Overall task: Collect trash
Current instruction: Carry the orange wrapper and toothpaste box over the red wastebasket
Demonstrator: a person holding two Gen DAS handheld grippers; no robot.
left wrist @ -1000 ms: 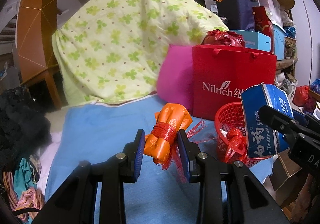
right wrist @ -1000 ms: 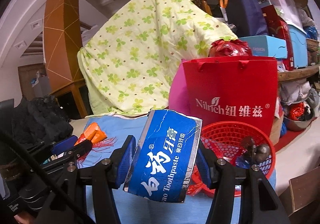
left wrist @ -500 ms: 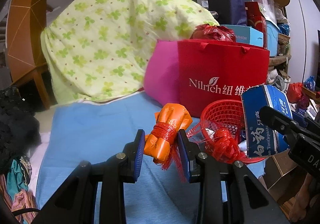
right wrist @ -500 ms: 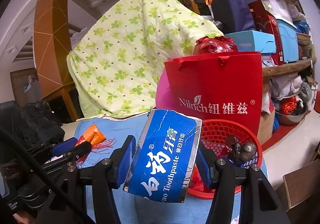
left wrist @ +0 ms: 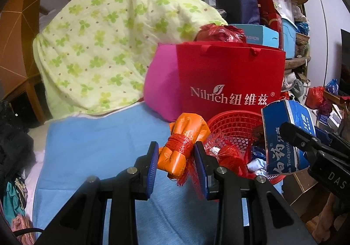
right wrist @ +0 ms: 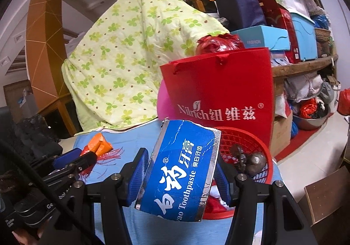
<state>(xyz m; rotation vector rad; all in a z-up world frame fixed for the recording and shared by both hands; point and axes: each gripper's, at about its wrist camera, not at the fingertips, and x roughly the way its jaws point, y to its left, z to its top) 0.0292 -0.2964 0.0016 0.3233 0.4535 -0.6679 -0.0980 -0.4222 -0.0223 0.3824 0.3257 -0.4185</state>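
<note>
Orange wrapper bundle (left wrist: 182, 148), tied with red string, clamped between the pads of the left gripper (left wrist: 176, 166), held above the blue cloth (left wrist: 98, 135) just short of the red basket (left wrist: 235, 126). Toothpaste box (right wrist: 181, 168) gripped by the right gripper (right wrist: 179, 177), at the basket's (right wrist: 247, 142) near rim. Basket already holds crumpled wrappers and a metal piece (right wrist: 251, 159). Judged: both pieces picked up, neither dropped in yet; releasing over the basket remains.
</note>
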